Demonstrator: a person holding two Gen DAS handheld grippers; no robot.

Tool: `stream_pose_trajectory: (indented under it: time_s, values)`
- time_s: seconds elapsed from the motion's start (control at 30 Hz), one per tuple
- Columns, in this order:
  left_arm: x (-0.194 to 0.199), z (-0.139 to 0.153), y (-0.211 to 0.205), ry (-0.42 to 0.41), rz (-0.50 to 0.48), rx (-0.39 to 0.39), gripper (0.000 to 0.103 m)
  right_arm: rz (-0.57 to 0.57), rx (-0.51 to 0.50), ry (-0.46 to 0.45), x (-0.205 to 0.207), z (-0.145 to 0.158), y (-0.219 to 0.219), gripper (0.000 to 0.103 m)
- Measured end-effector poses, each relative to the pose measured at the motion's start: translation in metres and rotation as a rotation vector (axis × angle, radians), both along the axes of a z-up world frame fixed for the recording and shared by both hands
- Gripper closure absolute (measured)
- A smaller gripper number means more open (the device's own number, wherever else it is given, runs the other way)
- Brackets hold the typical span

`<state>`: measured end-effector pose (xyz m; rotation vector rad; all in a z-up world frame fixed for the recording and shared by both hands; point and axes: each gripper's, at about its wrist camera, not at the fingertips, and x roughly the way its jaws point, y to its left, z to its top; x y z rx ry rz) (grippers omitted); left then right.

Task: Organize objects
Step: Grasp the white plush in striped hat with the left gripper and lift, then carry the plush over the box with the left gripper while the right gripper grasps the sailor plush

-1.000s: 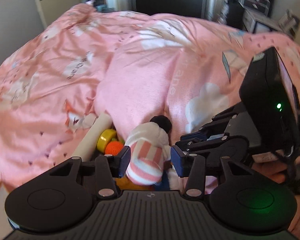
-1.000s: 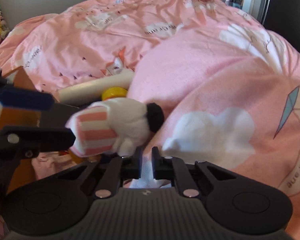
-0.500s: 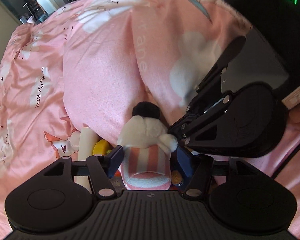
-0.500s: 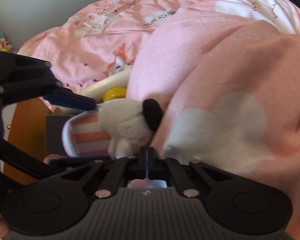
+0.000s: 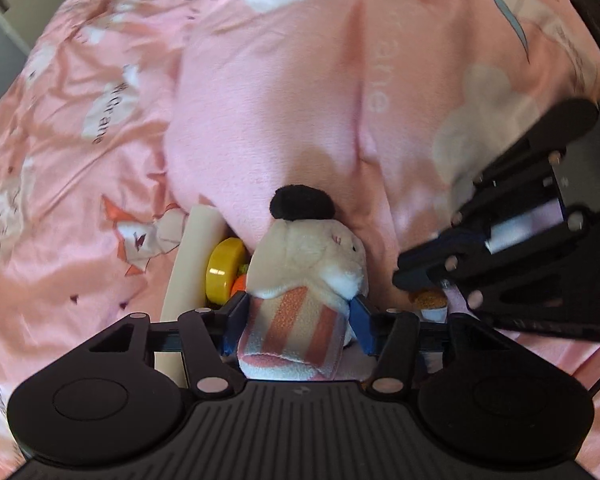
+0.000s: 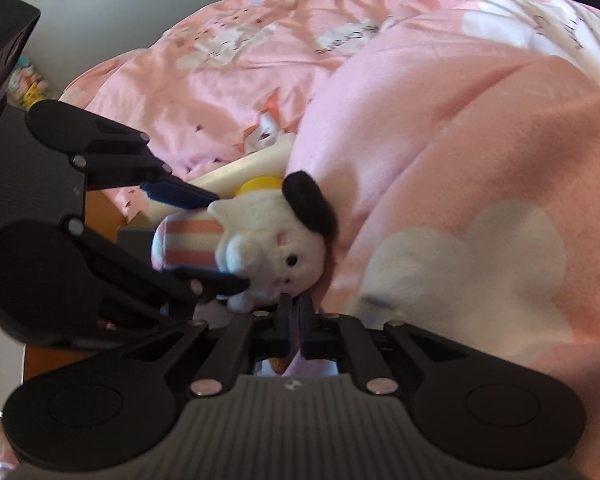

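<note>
A white plush toy point(image 5: 304, 256) with a black cap and a pink-striped body lies against a fold of the pink quilt point(image 5: 300, 100). My left gripper point(image 5: 298, 316) points steeply down and straddles the striped body. Its jaws are closing and the blue pads touch the stripes on both sides. In the right wrist view the same plush toy point(image 6: 260, 248) faces the camera with the left gripper point(image 6: 220, 240) around it. My right gripper point(image 6: 296, 304) sits just below the toy, its jaws opening by a narrow slit. Whether cloth is pinched there I cannot tell. It shows as the right gripper point(image 5: 412, 276) in the left wrist view.
A cream roll point(image 5: 192, 256), a yellow disc point(image 5: 224, 272) and a small orange thing point(image 5: 239, 282) lie tucked under the quilt's edge, left of the plush toy. An orange box point(image 6: 100, 208) stands under the left gripper. Rumpled quilt fills the rest.
The left gripper has sunk and tipped downward with the plush toy between its pads. Its jaws widened, then narrowed. The toy's face has turned toward the right gripper, whose jaws met and parted slightly.
</note>
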<state>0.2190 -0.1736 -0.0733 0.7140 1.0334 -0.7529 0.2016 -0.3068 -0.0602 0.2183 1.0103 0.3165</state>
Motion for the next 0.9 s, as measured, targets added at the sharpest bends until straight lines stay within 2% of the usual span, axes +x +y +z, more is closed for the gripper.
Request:
stream_pose_trajectory:
  time_s: [0.23, 0.33, 0.43, 0.47, 0.53, 0.57, 0.6, 0.73, 0.9]
  values:
    - [-0.014, 0.046, 0.045, -0.061, 0.233, -0.189, 0.043, 0.212, -0.084, 0.005, 0.002, 0.007, 0.031, 0.094]
    - [-0.024, 0.071, 0.07, -0.081, 0.341, -0.263, 0.043, 0.281, -0.165, -0.015, 0.001, 0.011, 0.047, 0.094]
    - [-0.035, 0.094, 0.097, -0.108, 0.453, -0.342, 0.043, 0.302, -0.219, -0.017, -0.001, 0.015, 0.052, 0.083]
    - [-0.04, 0.1, 0.107, -0.123, 0.488, -0.365, 0.043, 0.312, -0.222, -0.018, -0.001, 0.018, 0.052, 0.082]
    - [-0.052, 0.111, 0.126, -0.15, 0.557, -0.404, 0.043, 0.335, -0.205, -0.024, -0.004, 0.024, 0.052, 0.075]
    - [-0.057, 0.115, 0.137, -0.161, 0.596, -0.421, 0.043, 0.346, -0.193, -0.024, -0.003, 0.027, 0.053, 0.066]
    - [-0.061, 0.116, 0.147, -0.172, 0.633, -0.434, 0.043, 0.362, -0.191, -0.023, -0.004, 0.028, 0.054, 0.065]
    - [-0.079, 0.114, 0.182, -0.215, 0.769, -0.444, 0.043, 0.389, -0.254, 0.0, -0.001, 0.013, 0.069, 0.066]
    - [-0.097, 0.097, 0.225, -0.208, 0.928, -0.475, 0.043, 0.372, -0.298, 0.017, 0.004, -0.007, 0.079, 0.068]
